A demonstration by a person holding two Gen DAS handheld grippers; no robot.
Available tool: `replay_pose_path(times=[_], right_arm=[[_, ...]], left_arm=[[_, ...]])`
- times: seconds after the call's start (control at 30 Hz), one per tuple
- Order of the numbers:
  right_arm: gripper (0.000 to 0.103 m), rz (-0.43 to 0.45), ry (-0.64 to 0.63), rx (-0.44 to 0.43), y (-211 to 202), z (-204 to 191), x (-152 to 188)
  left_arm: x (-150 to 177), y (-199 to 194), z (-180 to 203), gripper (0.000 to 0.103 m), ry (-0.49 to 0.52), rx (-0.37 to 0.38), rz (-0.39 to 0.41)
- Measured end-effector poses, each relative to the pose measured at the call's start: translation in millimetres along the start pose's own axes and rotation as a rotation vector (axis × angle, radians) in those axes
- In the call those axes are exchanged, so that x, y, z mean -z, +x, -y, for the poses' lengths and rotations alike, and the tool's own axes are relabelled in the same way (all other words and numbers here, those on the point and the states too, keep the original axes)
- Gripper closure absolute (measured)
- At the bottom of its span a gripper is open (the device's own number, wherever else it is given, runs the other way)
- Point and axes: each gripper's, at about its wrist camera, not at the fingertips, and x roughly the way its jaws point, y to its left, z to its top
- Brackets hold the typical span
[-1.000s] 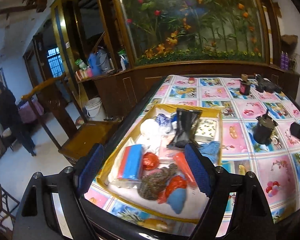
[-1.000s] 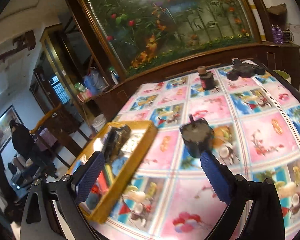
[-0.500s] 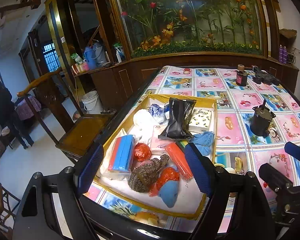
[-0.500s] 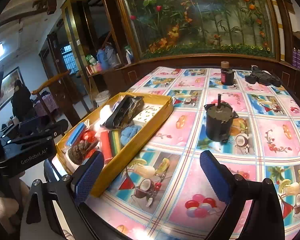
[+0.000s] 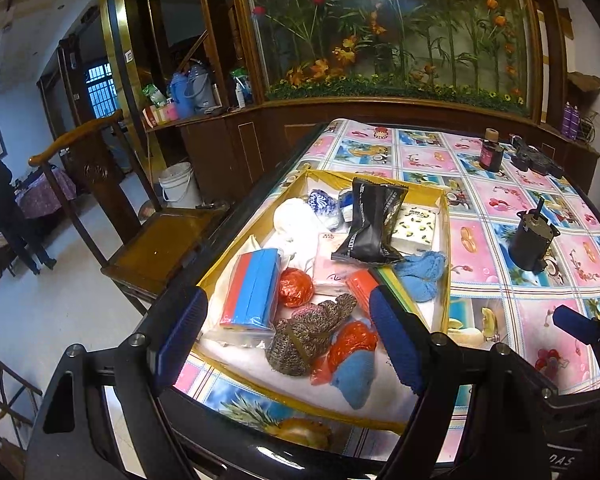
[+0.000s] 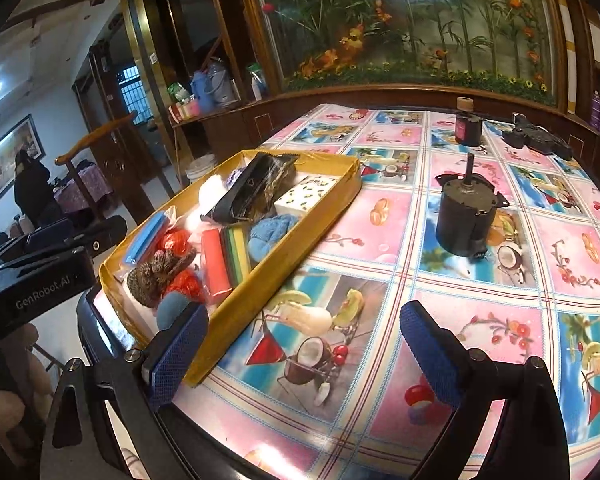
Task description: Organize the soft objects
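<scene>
A table (image 6: 380, 220) covered in a patterned pink and blue cloth filled most of both views, its dark rounded edge running close under the two grippers. Beyond its left edge lay open floor, with a wooden chair (image 5: 148, 240) standing just beside the table and a white bucket (image 5: 178, 186) farther back against the wooden cabinet. The right half of the cloth was largely bare.

A shallow yellow tray (image 6: 292, 240) sat along the table's left edge, its near corner almost at the rim. Inside it the soft things were packed touching one another: a red-and-blue tissue pack (image 5: 252, 288), a black foil pouch (image 5: 372, 224) lying tilted over its neighbours, a brown knitted item (image 5: 306, 334), a blue knitted item (image 5: 420, 272), a blue plush piece (image 5: 356, 380) at the near end and a red crinkled ball (image 5: 296, 288).

A dark motor-like cylinder (image 6: 464, 216) stood upright, well apart from the tray's right wall, and a small dark bottle (image 6: 468, 124) stood near the far edge.

The left gripper (image 5: 288, 340) hung above the tray's near end, jaws spread wide and gripping nothing. The right gripper (image 6: 300, 354) hovered over bare cloth beside the tray's near corner, likewise wide apart and empty.
</scene>
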Motion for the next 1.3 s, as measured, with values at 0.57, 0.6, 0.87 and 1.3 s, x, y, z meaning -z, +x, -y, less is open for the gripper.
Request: replay_pose_path(times=[0.57,0.6,0.87,1.3], right_arm=[[0.005,-0.014,0.006,0.031,11,5,5],[0.005,-0.010,0.015,0.033,9,8,5],[0.005,0.026,0.027,0.028,-3,19,4],[0.001,0.106,-0.142,0.039,-31,-14,3]], left_arm=[[12,16,8,0.019,-0.004,0.056,-0.062],[13,17,10,0.019,-0.004,0.056,-0.064],[-3,-66,-10,0.004,-0.119,-0.113,0.351],[-14,-34,-15,0.000,-0.198,-0.039,0.116]])
